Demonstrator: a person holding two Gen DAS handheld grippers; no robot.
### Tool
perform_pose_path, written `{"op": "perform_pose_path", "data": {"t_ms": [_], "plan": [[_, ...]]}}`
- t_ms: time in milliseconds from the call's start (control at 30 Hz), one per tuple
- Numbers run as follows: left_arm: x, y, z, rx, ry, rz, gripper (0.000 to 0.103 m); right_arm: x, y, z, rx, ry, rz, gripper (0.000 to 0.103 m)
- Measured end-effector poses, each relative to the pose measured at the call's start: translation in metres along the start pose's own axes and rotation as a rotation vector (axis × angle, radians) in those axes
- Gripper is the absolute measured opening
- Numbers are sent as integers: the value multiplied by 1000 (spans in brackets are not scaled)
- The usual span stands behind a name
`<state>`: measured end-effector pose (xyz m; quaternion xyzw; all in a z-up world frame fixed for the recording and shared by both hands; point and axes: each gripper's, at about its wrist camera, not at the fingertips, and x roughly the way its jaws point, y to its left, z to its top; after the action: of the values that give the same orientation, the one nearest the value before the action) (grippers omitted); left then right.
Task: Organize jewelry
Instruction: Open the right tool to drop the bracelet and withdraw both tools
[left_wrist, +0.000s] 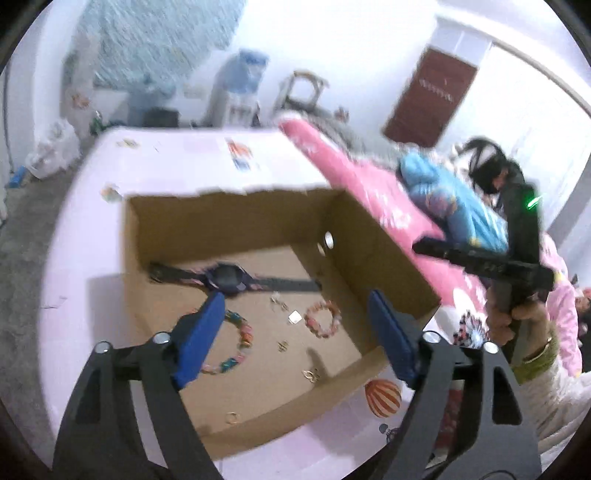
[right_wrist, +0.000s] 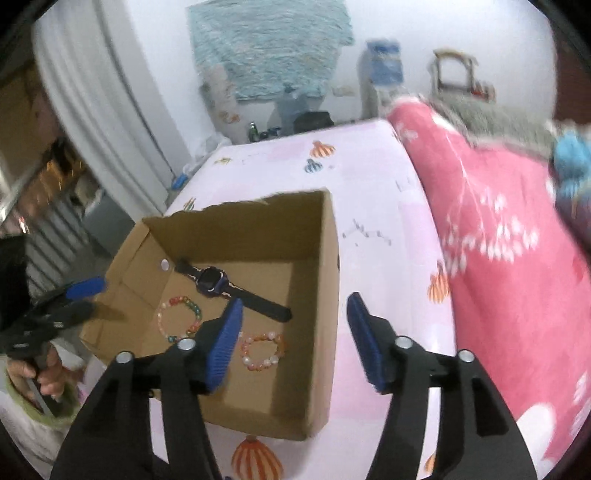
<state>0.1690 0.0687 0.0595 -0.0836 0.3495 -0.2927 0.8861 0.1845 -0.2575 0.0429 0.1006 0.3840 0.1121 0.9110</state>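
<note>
Both grippers – left gripper (left_wrist: 295, 328), right gripper (right_wrist: 293, 341) – hang spread and empty above the cardboard box (right_wrist: 328, 295), where 2 bead bracelets (right_wrist: 263, 350) and a watch (right_wrist: 221, 284) lie gathered below.

box: an open brown cardboard box (left_wrist: 236, 218) with a torn top edge, sitting on a pink bed sheet.
watch: a dark watch (left_wrist: 225, 282) lies flat inside, strap stretched out.
bracelets: a rainbow bead bracelet (right_wrist: 181, 319) and a pink-orange bead bracelet (right_wrist: 263, 351) lie flat, apart.
small bits: tiny gold pieces (left_wrist: 282, 345) are scattered on the box floor.
</note>
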Motion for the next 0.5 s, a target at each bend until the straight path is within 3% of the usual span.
{"op": "perform_pose_path", "data": {"t_ms": [133,333,467,500], "plan": [[-30,28,-4,-96,-85,61,88,19,-26,-13,142,72,72,60],[-2,77,-37,-308,58,116,88,49,-26,-35,213,193,171,61],[13,77,-57,-383,100,13,88,46,-9,-38,154,184,103,61],[13,72,-59,-381,97,16,88,46,-6,-38,146,183,89,61]]}}
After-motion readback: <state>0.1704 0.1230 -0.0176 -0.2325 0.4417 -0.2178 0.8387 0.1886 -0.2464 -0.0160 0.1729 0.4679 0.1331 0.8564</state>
